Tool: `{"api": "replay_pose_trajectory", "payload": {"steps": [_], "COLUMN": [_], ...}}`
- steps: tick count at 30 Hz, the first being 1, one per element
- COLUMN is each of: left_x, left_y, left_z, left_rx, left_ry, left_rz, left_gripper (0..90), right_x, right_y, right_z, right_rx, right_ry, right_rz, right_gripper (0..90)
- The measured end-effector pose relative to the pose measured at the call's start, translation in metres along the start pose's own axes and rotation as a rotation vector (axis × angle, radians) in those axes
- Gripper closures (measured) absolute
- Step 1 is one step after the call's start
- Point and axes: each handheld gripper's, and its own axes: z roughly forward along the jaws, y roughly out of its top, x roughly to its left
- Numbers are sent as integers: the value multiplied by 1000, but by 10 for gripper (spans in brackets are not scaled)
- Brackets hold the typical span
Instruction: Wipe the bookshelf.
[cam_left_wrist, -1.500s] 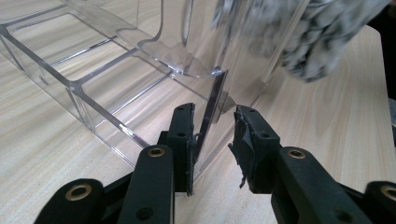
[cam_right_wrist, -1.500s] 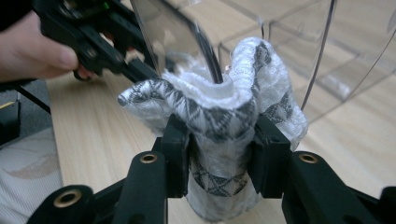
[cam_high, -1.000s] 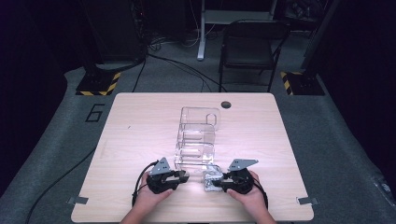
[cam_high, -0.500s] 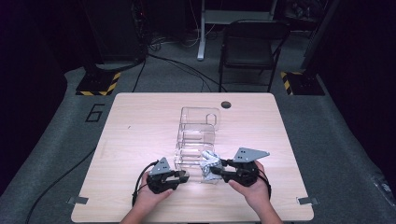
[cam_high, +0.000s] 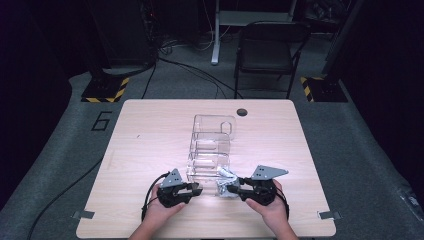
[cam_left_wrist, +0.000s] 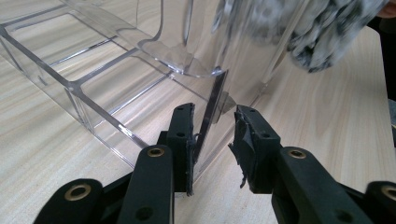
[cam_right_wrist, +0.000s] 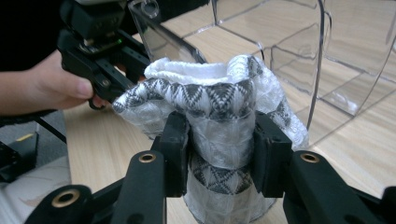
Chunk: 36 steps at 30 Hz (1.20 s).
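Note:
A clear acrylic organiser with several compartments stands mid-table. My left gripper rests on the table at its near left corner. In the left gripper view the organiser's thin front wall stands between the jaws of that gripper; it touches one pad, a gap shows at the other. My right gripper is shut on a rolled white sock bundle with a grey zigzag pattern, held just off the table beside the organiser's near right corner. The bundle hangs blurred at the top right of the left gripper view.
The wooden table has a round cable hole at its far edge and tape at its near corners. A black chair stands behind the table. Bare tabletop lies to the left and right of the organiser.
The right gripper has risen a little with the sock bundle and tilted, so its grey plate now stands higher. The left gripper has kept still at the organiser.

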Motion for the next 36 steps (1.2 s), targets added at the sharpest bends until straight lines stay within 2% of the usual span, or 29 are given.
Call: {"api": "replay_pose_trajectory", "payload": {"steps": [2, 6, 11, 13, 15, 17, 18, 19, 20, 21, 22, 24, 25, 28, 29, 30, 33, 34, 36], "left_x": [0, 0, 1, 0, 0, 1, 1, 1, 1, 1, 1, 1, 1, 1, 1, 1, 1, 0, 0], "left_y": [0, 0, 0, 0, 0, 0, 0, 0, 0, 0, 0, 0, 0, 0, 0, 0, 0, 0, 0], "left_z": [0, 0, 0, 0, 0, -1, -1, -1, -1, -1, -1, -1, -1, -1, -1, -1, -1, 0, 0], "left_rx": [0, 5, 8, -4, 3, 5, -1, 2, 4, 4, 14, 14, 12, 12, 12, 13, 12, 8, 9], "left_ry": [1, 2, -1, 4, -4, 2, 2, 1, -3, 0, -13, -9, -6, -6, -6, -6, -6, -3, -1], "left_rz": [2, 10, 11, 2, 1, 16, 7, 12, 10, 10, 9, 11, 13, 12, 13, 13, 11, 7, 7], "left_gripper": [684, 684, 684, 685, 684, 684, 685, 685, 684, 684, 684, 684, 684, 684, 684, 684, 684, 683, 681], "right_x": [1, -2, -6, -7, -6, -4, 0, 0, 4, 4, 6, 10, 10, 6, 6, 5, 2, 1, 1], "right_y": [-8, -17, -29, -29, -24, -16, -5, -5, 7, 7, 12, 19, 22, 19, 19, 12, 3, -1, -10], "right_z": [6, 12, 22, 23, 21, 17, 10, 10, 1, 1, -2, -7, -9, -9, -9, -4, -1, 0, 9], "right_rx": [65, 88, 163, 168, 199, 194, 149, 149, 105, 105, 91, 55, 26, -17, -17, 5, 3, 25, 92], "right_ry": [-40, -47, -49, -43, -48, -48, -44, -44, -40, -40, -39, -42, -32, -2, -2, -11, -9, -11, -47], "right_rz": [-15, 6, 16, 10, 18, -2, -6, -6, -20, -20, -39, -55, -48, -25, -25, -16, 2, 5, -8], "right_gripper": [630, 629, 630, 630, 631, 631, 631, 631, 629, 629, 627, 633, 636, 641, 641, 631, 626, 633, 638]}}
